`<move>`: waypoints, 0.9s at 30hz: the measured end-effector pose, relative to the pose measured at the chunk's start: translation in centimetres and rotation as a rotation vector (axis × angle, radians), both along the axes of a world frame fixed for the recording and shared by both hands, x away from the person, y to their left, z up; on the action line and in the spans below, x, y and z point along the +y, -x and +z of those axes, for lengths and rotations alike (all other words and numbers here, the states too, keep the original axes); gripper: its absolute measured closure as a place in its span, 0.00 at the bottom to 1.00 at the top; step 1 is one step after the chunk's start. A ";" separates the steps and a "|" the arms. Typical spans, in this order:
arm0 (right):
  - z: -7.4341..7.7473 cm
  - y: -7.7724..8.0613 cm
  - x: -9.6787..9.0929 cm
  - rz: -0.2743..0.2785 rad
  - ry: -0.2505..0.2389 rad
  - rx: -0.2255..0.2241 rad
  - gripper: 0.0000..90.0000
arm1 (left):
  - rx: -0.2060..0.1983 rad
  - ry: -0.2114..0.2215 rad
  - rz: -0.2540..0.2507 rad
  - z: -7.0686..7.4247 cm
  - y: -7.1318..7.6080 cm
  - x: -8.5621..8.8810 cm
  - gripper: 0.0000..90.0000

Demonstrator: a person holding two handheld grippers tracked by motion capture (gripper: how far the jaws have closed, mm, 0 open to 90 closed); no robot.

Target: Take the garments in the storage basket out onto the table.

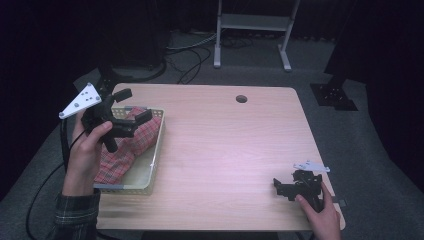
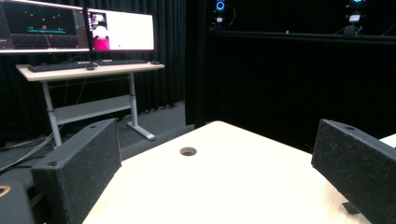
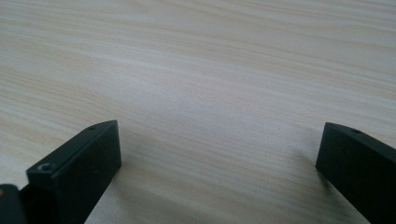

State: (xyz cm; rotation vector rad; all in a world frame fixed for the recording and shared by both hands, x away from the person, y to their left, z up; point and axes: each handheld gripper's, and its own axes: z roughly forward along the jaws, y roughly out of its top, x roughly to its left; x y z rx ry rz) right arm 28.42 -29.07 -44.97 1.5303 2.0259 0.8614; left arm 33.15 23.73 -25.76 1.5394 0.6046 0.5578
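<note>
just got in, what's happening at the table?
A person holds a pair of tongs in each hand at a wooden table. The left tongs are raised over a pale basket at the table's left side, which holds a red plaid cloth; their jaws stand open and hold nothing, pointing out across the table. The right tongs sit low at the near right corner, jaws open over bare wood. The cloth lies bunched in the basket, with neither pair gripping it.
</note>
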 end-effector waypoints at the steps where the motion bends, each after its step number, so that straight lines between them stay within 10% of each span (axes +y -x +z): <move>1: 0.0 0.0 0.0 0.000 0.000 0.000 0.00 | 0.000 -0.003 0.001 0.0 0.0 0.1 0.01; 27: 0.0 0.0 0.0 0.001 0.000 0.000 0.00 | 0.027 0.005 0.068 -0.4 -0.1 4.1 0.01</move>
